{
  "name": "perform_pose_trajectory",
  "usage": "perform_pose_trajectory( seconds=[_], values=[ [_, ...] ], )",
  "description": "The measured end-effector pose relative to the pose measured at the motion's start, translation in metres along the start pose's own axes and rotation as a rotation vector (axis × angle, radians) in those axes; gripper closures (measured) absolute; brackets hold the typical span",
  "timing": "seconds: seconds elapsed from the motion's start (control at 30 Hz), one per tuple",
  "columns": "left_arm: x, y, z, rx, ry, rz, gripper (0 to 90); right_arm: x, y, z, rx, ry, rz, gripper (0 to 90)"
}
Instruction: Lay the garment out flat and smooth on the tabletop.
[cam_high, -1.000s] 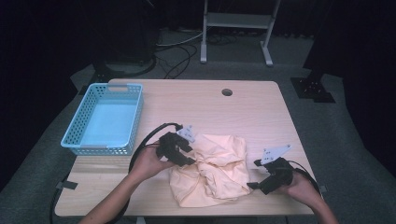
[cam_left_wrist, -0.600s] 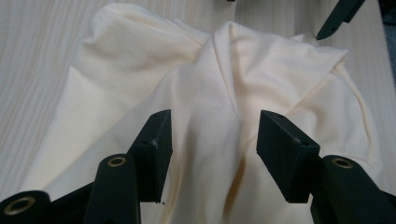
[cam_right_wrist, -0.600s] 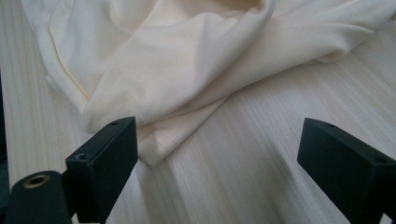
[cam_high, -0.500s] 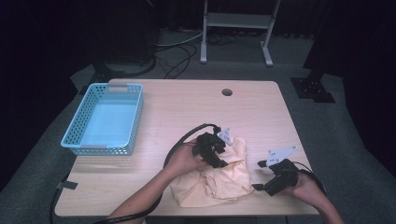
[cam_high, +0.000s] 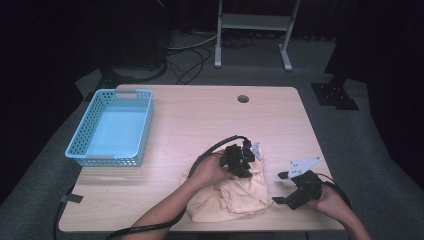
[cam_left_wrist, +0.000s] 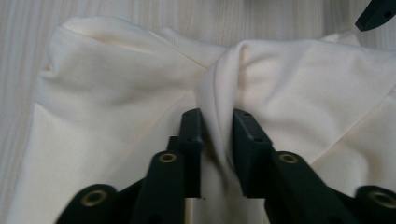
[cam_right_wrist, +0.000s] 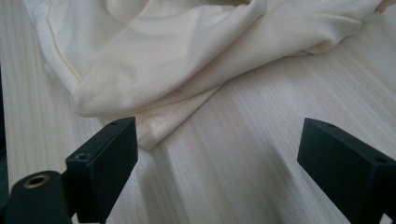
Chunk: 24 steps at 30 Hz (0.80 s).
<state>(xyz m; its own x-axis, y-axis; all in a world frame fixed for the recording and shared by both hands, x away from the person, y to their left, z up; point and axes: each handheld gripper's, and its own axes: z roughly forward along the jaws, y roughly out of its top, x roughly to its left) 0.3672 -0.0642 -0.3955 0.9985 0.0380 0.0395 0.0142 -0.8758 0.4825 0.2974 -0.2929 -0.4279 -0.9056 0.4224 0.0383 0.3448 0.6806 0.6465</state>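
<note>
A crumpled pale yellow cloth (cam_high: 235, 197) lies near the table's front edge. My left gripper (cam_high: 246, 169) sits on the cloth's upper right part. In the left gripper view its jaws have just been closing, and they now pinch a raised fold of the cloth (cam_left_wrist: 140, 93), so the left gripper (cam_left_wrist: 217, 135) is shut on it. My right gripper (cam_high: 280, 188) rests just right of the cloth with its jaws wide apart. In the right gripper view the right gripper (cam_right_wrist: 222, 135) has bare table between its fingers, and the cloth's edge (cam_right_wrist: 154, 79) lies by the left jaw.
A light blue plastic basket (cam_high: 107, 160) stands at the table's left side with nothing in it. The wooden table (cam_high: 210, 115) has a round hole (cam_high: 243, 98) near its far edge. A metal stand (cam_high: 252, 30) and cables are on the floor beyond.
My left gripper has moved right from the cloth's left edge to its upper right part and has closed on a fold. The right gripper has hardly moved.
</note>
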Motion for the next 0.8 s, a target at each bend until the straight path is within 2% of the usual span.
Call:
perform_pose_trajectory(
  seconds=[0.03,0.07,0.17,0.4,0.6,0.8],
  values=[
    [0.0,-0.002,0.0,-0.002,0.0,0.003,78.6,0.0,0.0,0.0,0.002,0.001,0.001,11.7],
    [0.0,-0.003,-0.002,-0.005,0.0,0.005,84.2,0.0,0.0,0.0,0.002,0.0,-0.002,11.7],
    [-0.001,-0.007,-0.009,-0.022,-0.002,0.002,85.0,0.001,0.002,0.0,0.005,-0.001,-0.002,11.7],
    [-0.005,-0.026,-0.046,-0.085,0.011,-0.016,85.1,0.004,0.006,-0.002,0.006,-0.01,-0.007,11.7],
    [-0.011,-0.05,-0.076,-0.105,0.055,-0.028,84.9,0.01,0.018,0.001,0.008,-0.01,-0.027,11.7],
    [-0.017,-0.082,-0.098,-0.086,0.093,-0.059,84.7,0.016,0.037,0.009,-0.001,-0.002,-0.066,11.7]
  ],
)
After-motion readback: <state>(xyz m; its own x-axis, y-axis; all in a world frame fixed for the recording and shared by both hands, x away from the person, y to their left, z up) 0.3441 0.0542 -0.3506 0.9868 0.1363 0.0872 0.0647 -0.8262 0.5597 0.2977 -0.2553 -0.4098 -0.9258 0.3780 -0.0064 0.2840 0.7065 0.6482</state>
